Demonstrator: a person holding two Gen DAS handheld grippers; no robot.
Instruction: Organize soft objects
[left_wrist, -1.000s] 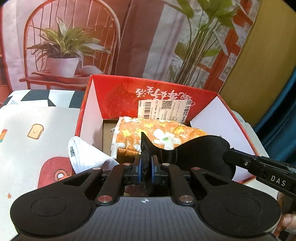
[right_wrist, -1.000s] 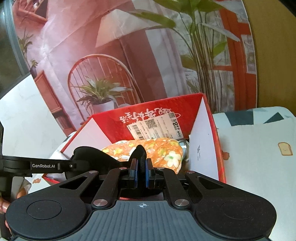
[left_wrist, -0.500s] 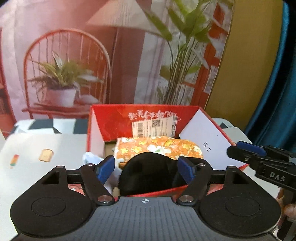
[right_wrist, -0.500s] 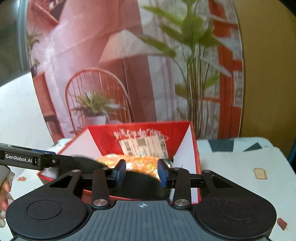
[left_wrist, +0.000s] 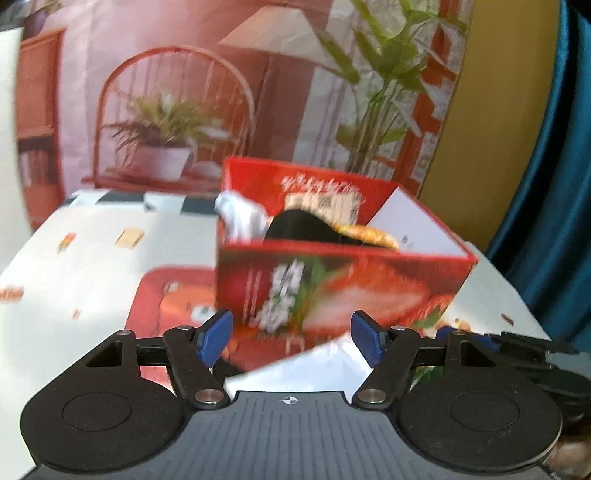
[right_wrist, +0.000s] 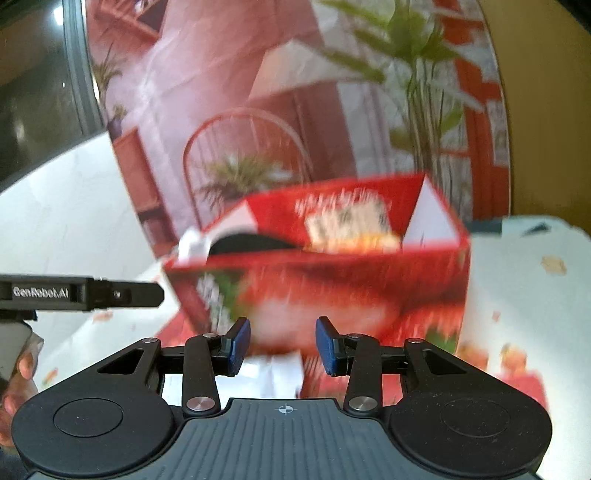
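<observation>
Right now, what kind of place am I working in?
Probably a staged home-style tabletop: a cartoon-print tablecloth, a printed backdrop of a chair and plants rather than a real room, and a red box holding soft items.

Box (left_wrist: 343, 284) on table (left_wrist: 74, 266), before backdrop (left_wrist: 184, 92). In box: white cloth (left_wrist: 240, 218) at left, dark cloth (left_wrist: 299, 227) in middle, patterned cloth (left_wrist: 373, 236) at right. Left gripper (left_wrist: 291, 332) and right gripper (right_wrist: 282, 343) near box's front wall, apart from it.
</observation>
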